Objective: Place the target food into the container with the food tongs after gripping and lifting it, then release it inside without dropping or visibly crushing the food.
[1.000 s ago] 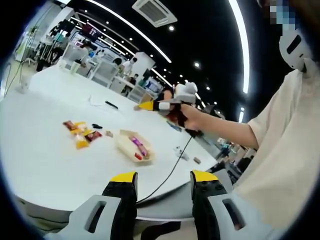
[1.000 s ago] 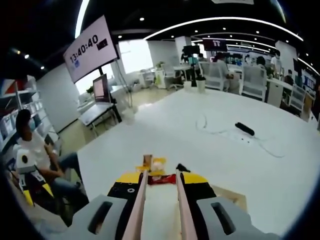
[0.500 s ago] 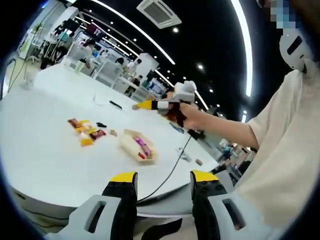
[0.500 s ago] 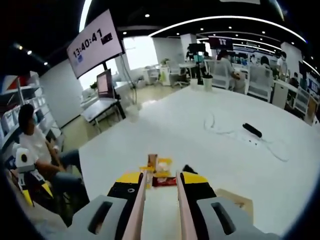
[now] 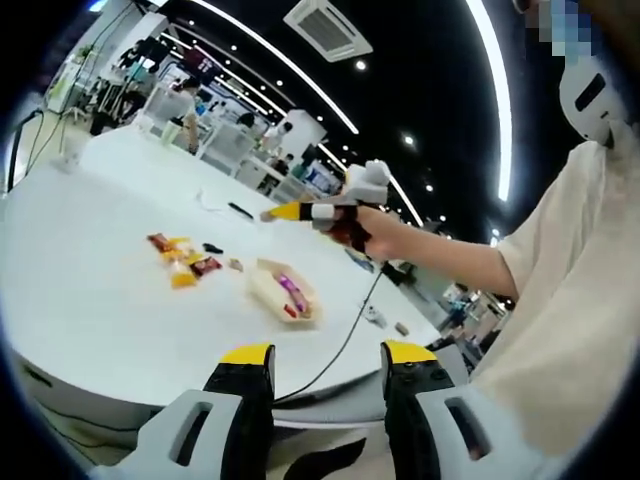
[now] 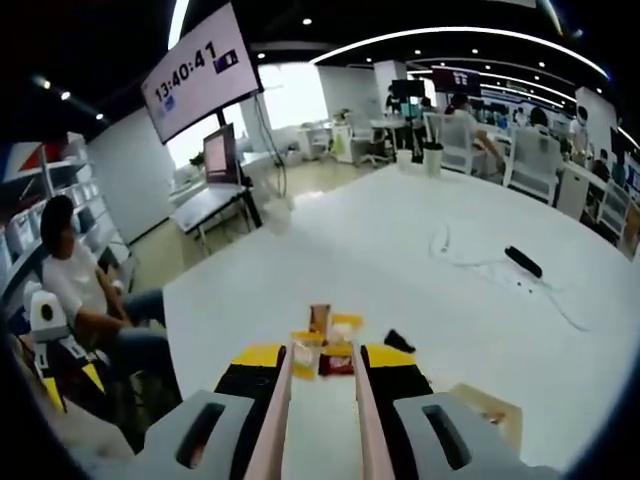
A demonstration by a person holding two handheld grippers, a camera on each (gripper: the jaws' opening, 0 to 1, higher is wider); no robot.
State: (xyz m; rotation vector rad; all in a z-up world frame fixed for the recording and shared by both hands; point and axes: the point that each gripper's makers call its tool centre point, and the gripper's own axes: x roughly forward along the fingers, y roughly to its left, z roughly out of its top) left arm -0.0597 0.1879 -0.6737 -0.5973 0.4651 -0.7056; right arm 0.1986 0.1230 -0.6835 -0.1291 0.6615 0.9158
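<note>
The food tongs (image 6: 312, 420) are clamped between the jaws of the right gripper (image 6: 314, 352), held above the white table (image 6: 420, 290). The left gripper (image 5: 327, 356) is spread wide and empty. The snack packets (image 5: 182, 262) lie left of the container (image 5: 282, 292).

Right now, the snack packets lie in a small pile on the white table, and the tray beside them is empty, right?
Not quite. The snack packets do lie in a small pile on the white table, but the tray beside them is not empty: the left gripper view shows a few colourful pieces already lying inside it.
</note>
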